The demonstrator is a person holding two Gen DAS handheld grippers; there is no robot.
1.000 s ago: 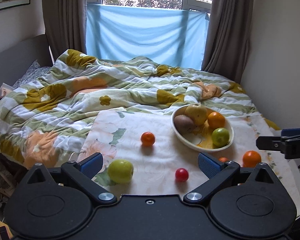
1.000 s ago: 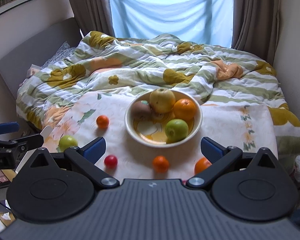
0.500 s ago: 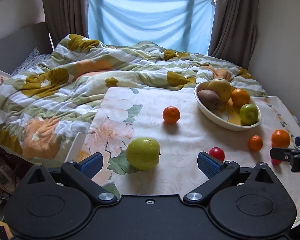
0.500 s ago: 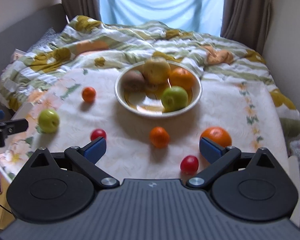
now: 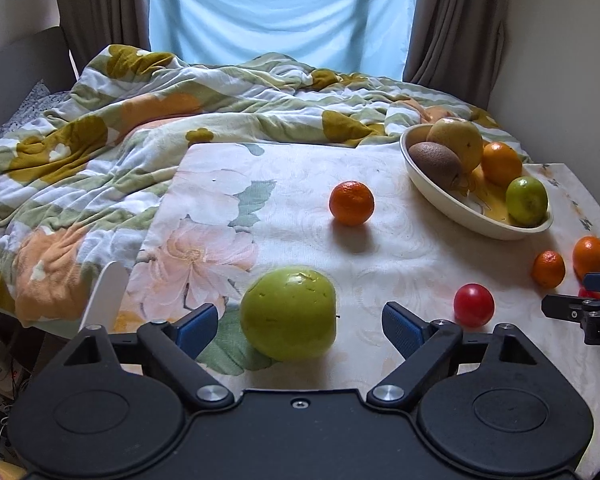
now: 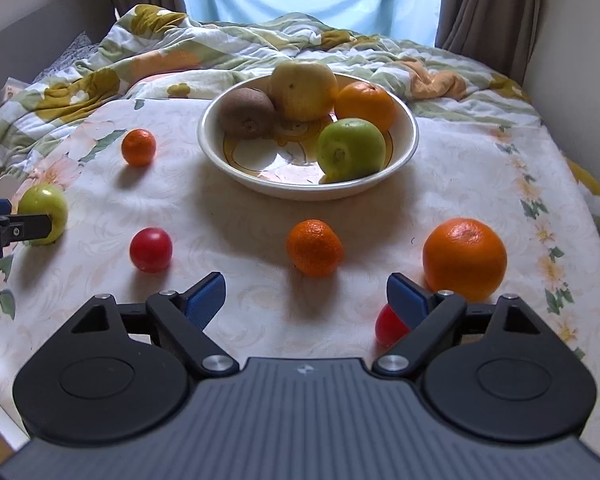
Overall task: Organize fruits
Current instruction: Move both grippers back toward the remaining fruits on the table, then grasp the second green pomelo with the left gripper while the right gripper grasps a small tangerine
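A: Where does the left gripper (image 5: 296,328) stand?

B: Low in the left wrist frame, its blue pads either side of the green apple (image 5: 289,312). The jaws have just been closing in, yet a gap shows on each side of the apple, so they are apart and not pressing on it. The apple sits on the floral cloth (image 5: 400,240).

A: And the right gripper (image 6: 306,300)?

B: At the bottom of its own frame, jaws wide apart over bare cloth. A red fruit (image 6: 388,324) is half hidden behind the right-hand pad; I cannot tell whether they touch. The large orange (image 6: 464,258) lies just beyond that pad.

A: The rest of the fruit?

B: The bowl (image 6: 410,136) sits at upper centre, holding a kiwi, a yellow fruit, an orange and a green apple. Loose on the cloth: a mandarin (image 6: 314,248) in the middle, a second mandarin (image 6: 139,147) at upper left, a red ball-like fruit (image 6: 151,249) at left.
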